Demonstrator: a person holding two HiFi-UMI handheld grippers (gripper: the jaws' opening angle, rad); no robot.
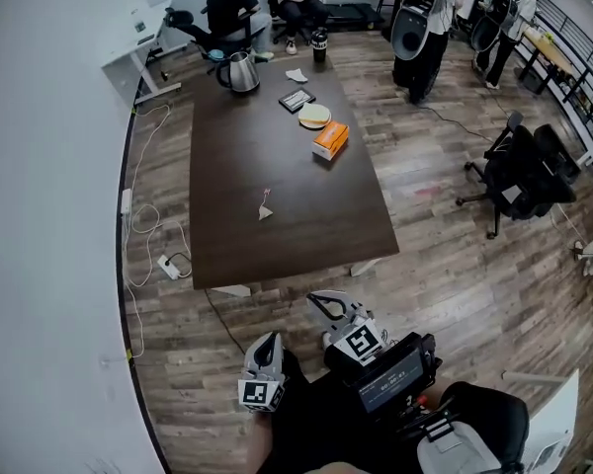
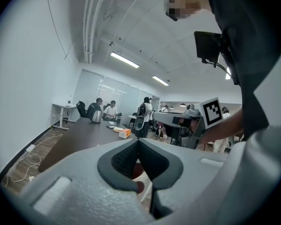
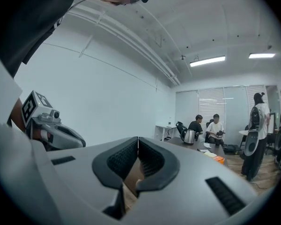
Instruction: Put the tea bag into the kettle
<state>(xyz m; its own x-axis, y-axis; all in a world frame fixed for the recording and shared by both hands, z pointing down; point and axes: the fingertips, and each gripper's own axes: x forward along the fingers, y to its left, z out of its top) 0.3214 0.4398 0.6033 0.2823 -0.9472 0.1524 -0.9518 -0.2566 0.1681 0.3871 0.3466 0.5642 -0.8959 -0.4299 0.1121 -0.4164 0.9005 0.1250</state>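
- Dark brown surface, long and mostly bare. We stand off its near end, over the plank floor, not yet at the edge.
- The tea bag is a small pale triangle lying flat on the near-left part of the surface. Its string trails toward the far end, and nothing touches it.
- The steel kettle, with a black handle, stands upright at the far left corner, well apart from the tea bag. From here we cannot tell whether its lid is on or off.
- An orange box and a pale round disc sit on the far half, to the right of the line from bag to kettle.
- The left tool has its jaws together, pads meeting. Its own view shows nothing between them.
- The right tool also has its jaws together and holds nothing.
- We judge the task not begun: the bag is untouched and the kettle has not been approached.
- What is left, as we read it:
  - close in on the surface and part one tool's jaws
  - pinch the bag or its string and carry it the length of the surface
  - release it into the kettle, perhaps dealing with the lid first
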